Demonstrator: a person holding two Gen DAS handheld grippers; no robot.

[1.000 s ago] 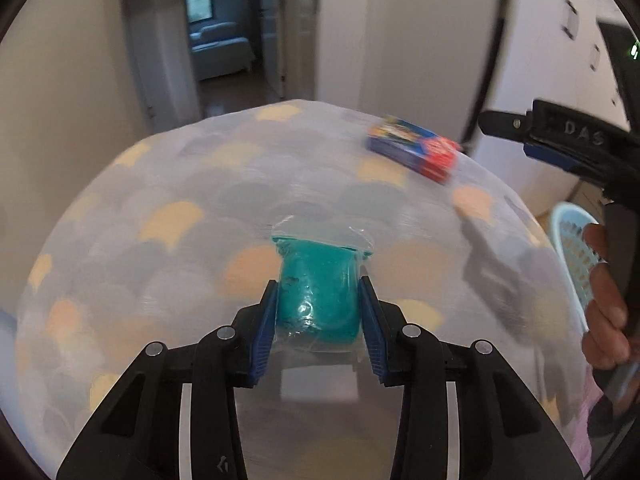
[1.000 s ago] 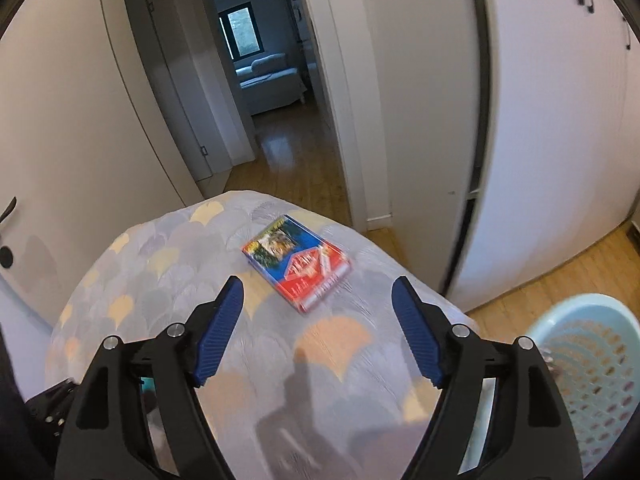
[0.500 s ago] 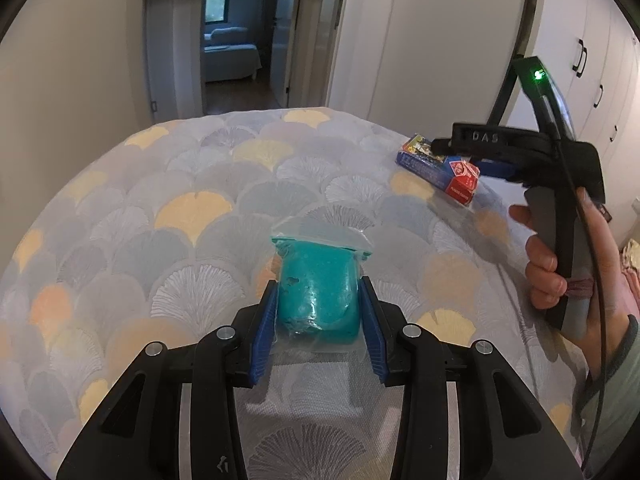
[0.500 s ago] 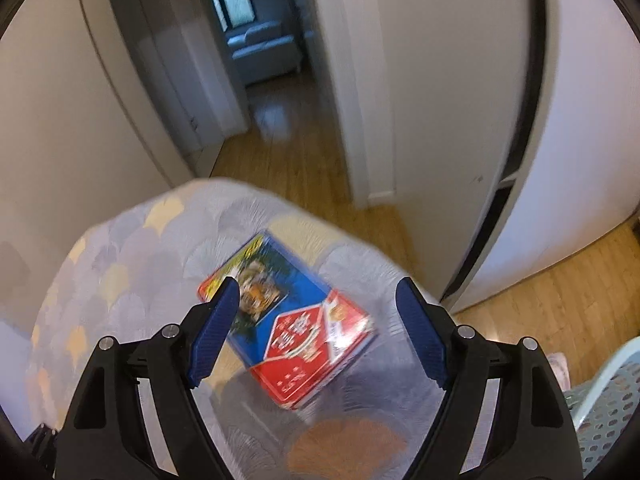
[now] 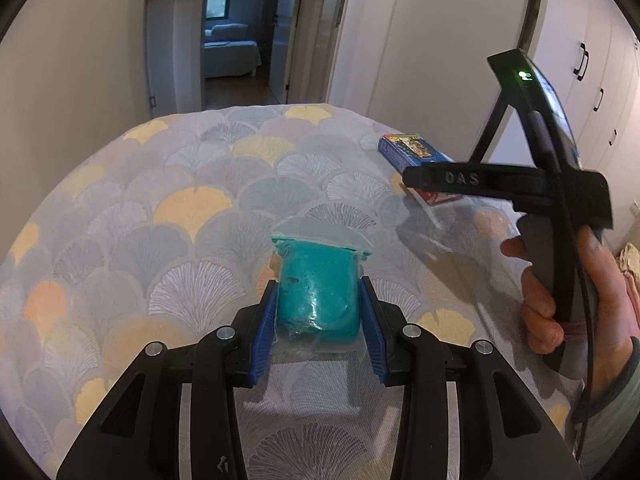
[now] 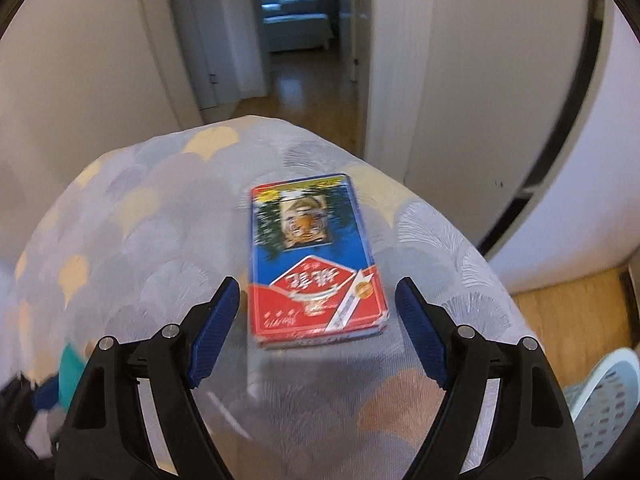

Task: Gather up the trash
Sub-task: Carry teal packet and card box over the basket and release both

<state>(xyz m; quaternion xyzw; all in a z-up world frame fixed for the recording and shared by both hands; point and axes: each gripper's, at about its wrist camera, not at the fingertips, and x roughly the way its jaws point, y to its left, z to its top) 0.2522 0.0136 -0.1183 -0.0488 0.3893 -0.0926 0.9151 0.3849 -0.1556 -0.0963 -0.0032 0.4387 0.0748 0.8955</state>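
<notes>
Left gripper clamped on a teal bag, blue pads pressed against both its sides, held above the bed. Right gripper spread wide, nothing between the pads, poised over the near end of a red-and-blue box, one pad to each side and neither touching as far as can be told. Box lying flat near the bed's far corner, tiger picture upward, well apart from the bag.

Judged about halfway: one piece of trash secured but not dropped anywhere, the second lined up but not gripped. Left to do, probably: closing on the box, lifting it, and carrying both to the pale blue basket on the floor just past the bed's edge, if that serves as the bin.

Hard to make out: right wrist view smeared, so the gap between pads and box uncertain. Basket cut off by the frame edge, contents unseen. In the left wrist view, box half hidden behind the right gripper's body, basket out of sight. Bag's contents unclear through the crinkled plastic. No telling whether other trash lies outside both views.
</notes>
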